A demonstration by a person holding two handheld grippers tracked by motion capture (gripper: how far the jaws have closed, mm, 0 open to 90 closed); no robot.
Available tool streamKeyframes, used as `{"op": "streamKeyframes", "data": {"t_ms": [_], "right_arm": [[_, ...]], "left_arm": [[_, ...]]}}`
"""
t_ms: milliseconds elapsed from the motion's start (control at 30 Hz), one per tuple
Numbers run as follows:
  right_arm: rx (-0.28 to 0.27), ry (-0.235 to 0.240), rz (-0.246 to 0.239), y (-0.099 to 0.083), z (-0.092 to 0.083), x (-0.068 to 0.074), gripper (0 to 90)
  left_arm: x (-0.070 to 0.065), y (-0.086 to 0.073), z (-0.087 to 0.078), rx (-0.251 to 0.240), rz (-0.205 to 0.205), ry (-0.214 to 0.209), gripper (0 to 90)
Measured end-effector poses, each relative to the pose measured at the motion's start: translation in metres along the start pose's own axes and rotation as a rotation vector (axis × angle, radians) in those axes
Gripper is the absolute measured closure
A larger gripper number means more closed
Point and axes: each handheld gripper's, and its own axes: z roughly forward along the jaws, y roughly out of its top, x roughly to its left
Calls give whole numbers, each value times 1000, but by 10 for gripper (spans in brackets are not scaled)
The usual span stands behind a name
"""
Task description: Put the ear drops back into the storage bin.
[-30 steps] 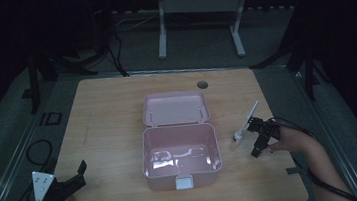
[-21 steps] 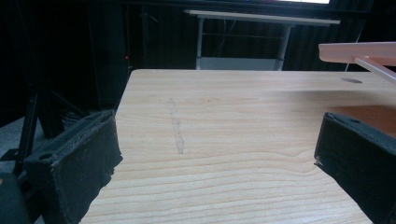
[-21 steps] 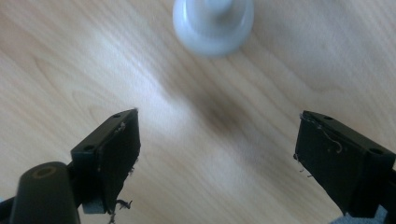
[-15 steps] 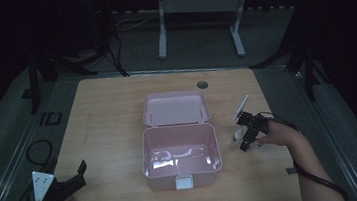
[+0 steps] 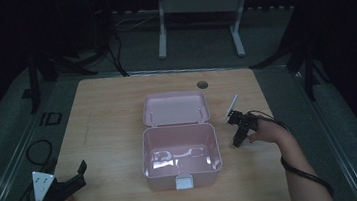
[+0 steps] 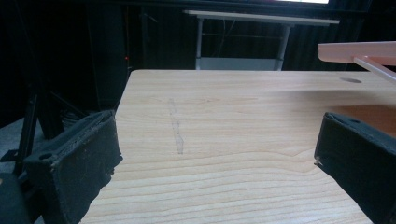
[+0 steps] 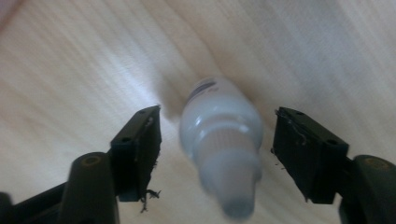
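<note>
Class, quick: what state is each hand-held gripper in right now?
Left hand-held gripper: open, nothing between its jaws.
Right hand-held gripper: jaws have just been closing around a small white bottle, pads not yet touching it.

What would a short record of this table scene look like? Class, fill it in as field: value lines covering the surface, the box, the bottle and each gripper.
surface: wooden table
box: pink box, lid open, at the table's middle
bottle: small white bottle, standing between the right gripper's jaws, gaps on both sides
right gripper: right of the box, jaws have just been closing, not yet pressing the bottle
left gripper: near the table's front left corner, jaws wide apart, nothing between them
</note>
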Motion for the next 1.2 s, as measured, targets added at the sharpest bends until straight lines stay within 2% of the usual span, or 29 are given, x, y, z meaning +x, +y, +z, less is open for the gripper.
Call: {"op": "streamKeyframes", "data": {"t_ms": [133,200,233,267,300,333,467,567,600,700,733,767,800,900,933,967,1000,1167,1200], "right_arm": [[-2,6,19,3,2,-4,447],[6,19,12,5,2,-5,502],[6,19,12,5,2,-5,502],[15,18,6,7,3,-5,545],[15,18,6,7,3,-5,545],[24,16,-5,8,4,-3,591],[33,13,-28,10,4,-1,594],[48,-10,-80,10,3,3,596],[48,-10,-80,10,3,3,596],[44,-7,-137,7,0,8,596],[44,-7,-137,7,0,8,596],[34,-4,-197,3,-5,13,596],[34,-4,-197,3,-5,13,596],[23,13,-278,-2,-9,20,596],[23,13,-278,-2,-9,20,596],[22,24,-302,-4,-10,22,596],[19,14,-369,-8,-11,29,596],[34,19,-487,-16,-12,44,596],[37,14,-529,-18,-13,51,596]], "left_arm": [[0,0,0,0,0,0,4],[0,0,0,0,0,-1,4],[0,0,0,0,0,-1,4],[0,0,0,0,0,-1,4],[0,0,0,0,0,-1,4],[0,0,0,0,0,0,4],[0,0,0,0,-1,0,4],[0,0,0,1,0,-1,4],[0,0,0,0,-1,-1,4],[0,0,0,0,-1,-1,4],[0,0,0,0,-1,-1,4],[0,0,0,1,0,-1,4],[0,0,0,0,0,-1,4],[0,0,0,0,0,0,4],[0,0,0,0,0,0,4],[0,0,0,1,0,0,4],[0,0,0,1,0,1,4],[0,0,0,1,0,1,4],[0,0,0,1,-1,1,4]]}}
